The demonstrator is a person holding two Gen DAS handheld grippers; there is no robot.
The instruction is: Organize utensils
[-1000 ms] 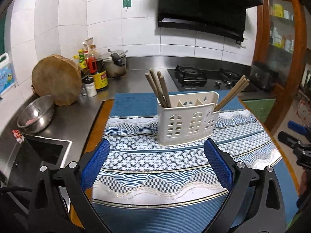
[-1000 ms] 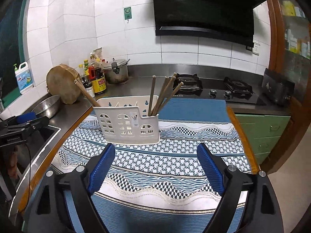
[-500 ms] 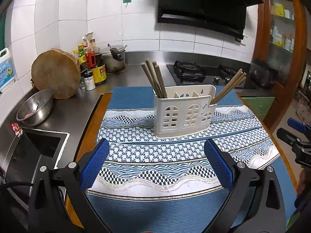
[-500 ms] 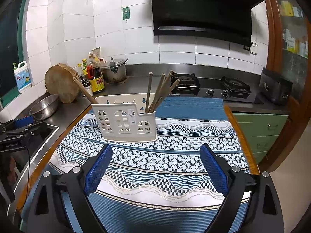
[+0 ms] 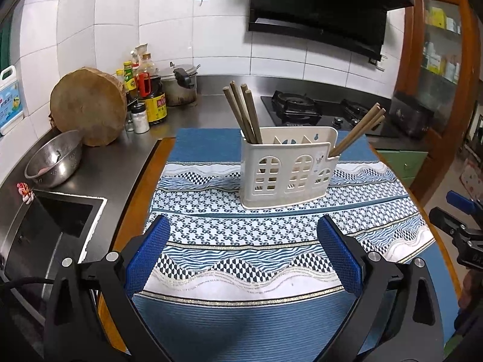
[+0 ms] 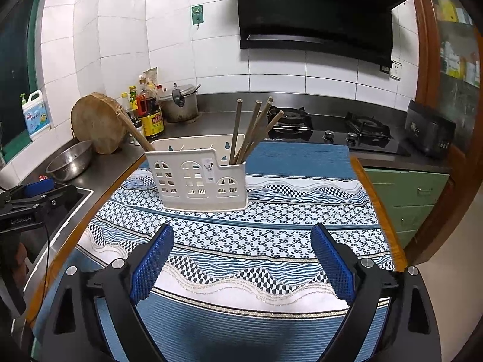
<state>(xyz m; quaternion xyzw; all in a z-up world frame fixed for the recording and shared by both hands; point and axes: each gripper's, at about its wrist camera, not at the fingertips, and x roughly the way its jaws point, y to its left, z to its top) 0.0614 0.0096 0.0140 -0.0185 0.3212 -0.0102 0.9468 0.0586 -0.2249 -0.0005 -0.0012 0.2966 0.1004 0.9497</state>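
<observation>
holder (image 5: 289,169) w/ chopsticks (image 5: 244,111), lower ends hidden, both grippers (image 5: 241,232) (image 6: 241,241) wide apart

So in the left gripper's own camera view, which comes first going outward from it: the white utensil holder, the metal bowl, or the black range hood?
1. White utensil holder: straight ahead of the left gripper, on the patterned cloth.
2. Metal bowl: off to the left, on the steel counter beside the sink.
3. Black range hood: farthest, high on the back wall.
</observation>
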